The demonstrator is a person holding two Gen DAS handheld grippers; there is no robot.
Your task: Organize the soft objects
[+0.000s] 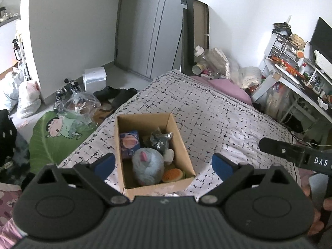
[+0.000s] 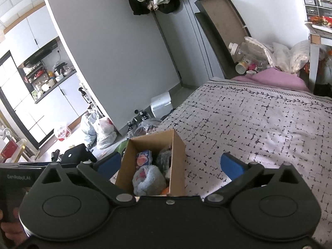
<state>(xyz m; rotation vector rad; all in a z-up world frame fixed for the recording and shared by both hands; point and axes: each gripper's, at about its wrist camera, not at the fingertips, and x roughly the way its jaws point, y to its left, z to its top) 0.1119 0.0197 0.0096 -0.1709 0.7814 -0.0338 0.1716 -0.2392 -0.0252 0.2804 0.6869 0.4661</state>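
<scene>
Soft toys packed in a cardboard box on a patterned bedspread, both hand-held grippers poised above it.

The open-topped box sits near the bed's left edge and holds a round blue-grey plush with a pink patch, an orange-and-cream plush in the near corner, a small blue carton against the left wall, a dark crinkled item toward the back and a small white piece beside it. The left gripper hangs over the box with its blue-padded fingers spread wide, gripping nothing and touching nothing. The right gripper is likewise splayed wide and empty, its fingers clear of the box walls. Pink bedding lies at the far end of the bed.
</scene>
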